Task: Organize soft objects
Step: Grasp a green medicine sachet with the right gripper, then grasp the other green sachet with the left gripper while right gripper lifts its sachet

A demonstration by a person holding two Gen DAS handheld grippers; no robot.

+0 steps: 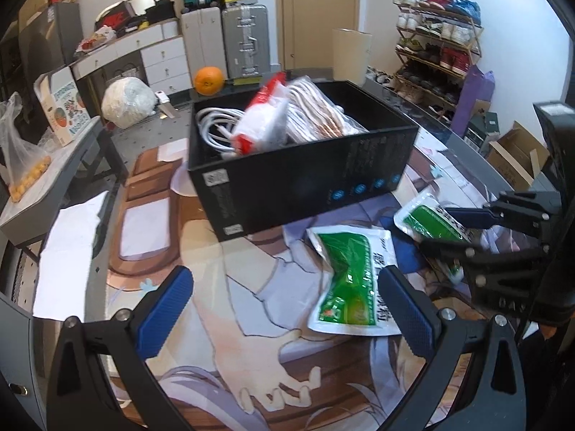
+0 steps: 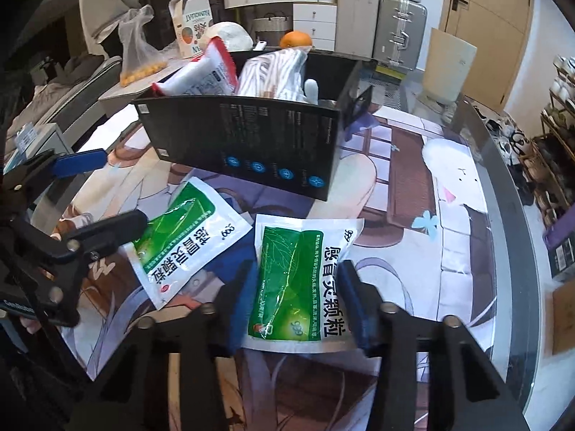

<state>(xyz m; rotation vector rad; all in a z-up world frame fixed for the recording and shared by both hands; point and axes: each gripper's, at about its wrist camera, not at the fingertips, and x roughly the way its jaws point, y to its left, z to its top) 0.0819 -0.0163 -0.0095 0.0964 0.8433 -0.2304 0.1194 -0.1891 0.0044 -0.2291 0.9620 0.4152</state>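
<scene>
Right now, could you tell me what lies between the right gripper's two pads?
A green-and-white sachet, gripped by the right gripper, in the right wrist view.

Bright, even indoor light; glossy tabletop glare, fisheye-bent edges, dark corners, slight blur.

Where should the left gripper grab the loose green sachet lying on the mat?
Probably mid-length, from above, jaws straddling the long edges: the loose green sachet lies flat on the mat and is pinched narrowest there. The left gripper is open just beside it.
</scene>
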